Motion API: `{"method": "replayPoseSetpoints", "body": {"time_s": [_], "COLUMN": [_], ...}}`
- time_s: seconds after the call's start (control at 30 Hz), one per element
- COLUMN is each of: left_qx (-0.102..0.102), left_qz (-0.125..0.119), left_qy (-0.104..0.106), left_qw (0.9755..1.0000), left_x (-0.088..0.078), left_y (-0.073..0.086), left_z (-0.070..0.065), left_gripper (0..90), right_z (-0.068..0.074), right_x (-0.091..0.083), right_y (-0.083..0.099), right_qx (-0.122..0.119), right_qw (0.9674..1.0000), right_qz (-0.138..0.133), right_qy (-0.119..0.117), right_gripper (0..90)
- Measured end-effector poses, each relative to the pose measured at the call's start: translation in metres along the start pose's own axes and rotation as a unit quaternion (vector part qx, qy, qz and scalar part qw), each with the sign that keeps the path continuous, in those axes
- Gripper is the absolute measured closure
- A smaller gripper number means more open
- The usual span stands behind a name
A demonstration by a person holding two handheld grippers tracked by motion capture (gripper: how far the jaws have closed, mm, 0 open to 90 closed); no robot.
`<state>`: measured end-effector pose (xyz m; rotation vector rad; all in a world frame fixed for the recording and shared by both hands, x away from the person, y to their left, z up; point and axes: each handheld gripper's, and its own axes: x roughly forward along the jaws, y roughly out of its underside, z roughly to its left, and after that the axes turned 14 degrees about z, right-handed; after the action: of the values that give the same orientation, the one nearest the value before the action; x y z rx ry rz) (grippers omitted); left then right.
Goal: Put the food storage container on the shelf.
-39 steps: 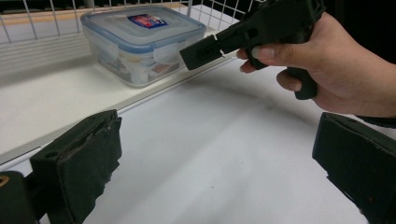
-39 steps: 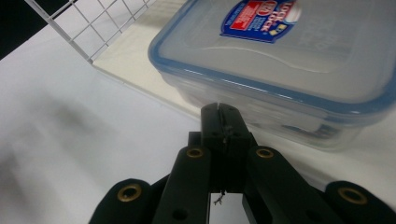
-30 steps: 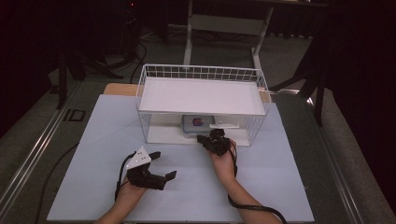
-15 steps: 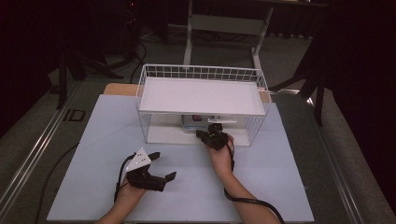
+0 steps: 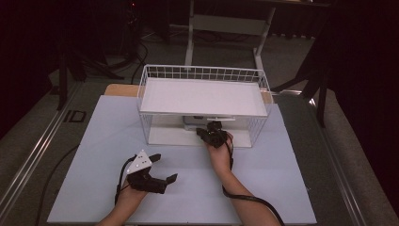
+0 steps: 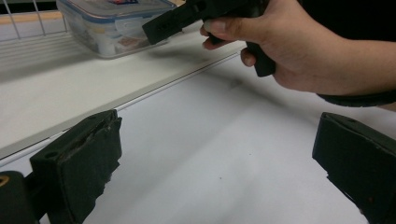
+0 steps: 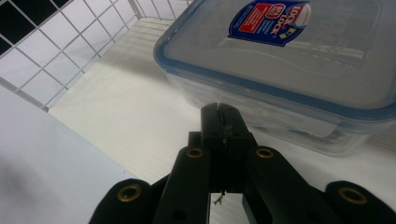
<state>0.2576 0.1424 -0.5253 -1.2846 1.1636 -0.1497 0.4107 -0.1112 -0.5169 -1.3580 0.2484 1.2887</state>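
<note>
Under the wire shelf (image 5: 202,75), clear blue-rimmed lidded box (image 7: 299,65), right gripper (image 7: 219,109) fingers pressed together empty, left gripper (image 5: 164,169) fingers wide apart

Dim room with dark surroundings around the white table mat (image 5: 282,183), soft overhead light on it, faint shadows under the wire rack (image 5: 203,96), slight softness overall, close black jaws blurred in both gripper views, mild glare on the plastic container (image 7: 299,60) lid
</note>
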Motion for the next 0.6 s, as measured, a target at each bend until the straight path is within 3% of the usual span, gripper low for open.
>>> {"method": "replayPoseSetpoints", "body": {"time_s": [0.13, 0.37, 0.43, 0.6], "left_qx": [0.001, 0.005, 0.006, 0.005], "left_qz": [0.001, 0.001, 0.000, -0.001], "left_qy": [-0.001, 0.003, 0.001, 0.003], "left_qw": [1.0000, 1.0000, 1.0000, 1.0000], "left_x": [0.000, 0.001, 0.000, 0.000], "left_y": [0.000, -0.001, -0.001, -0.002], "left_z": [-0.001, -0.002, -0.002, -0.002], "left_gripper": [2.3, 2.4, 2.3, 2.4], "right_z": [0.002, 0.004, 0.005, 0.010], "right_x": [0.000, 0.001, 0.002, -0.007], "right_y": [-0.001, 0.009, 0.013, 0.024], "right_qx": [0.006, -0.012, -0.052, -0.069], "right_qw": [1.0000, 0.9999, 0.9981, 0.9966], "right_qz": [0.006, -0.011, -0.030, -0.043], "right_qy": [-0.003, -0.006, 0.016, 0.014], "right_gripper": [90.0, 89.7, 88.5, 74.3]}}
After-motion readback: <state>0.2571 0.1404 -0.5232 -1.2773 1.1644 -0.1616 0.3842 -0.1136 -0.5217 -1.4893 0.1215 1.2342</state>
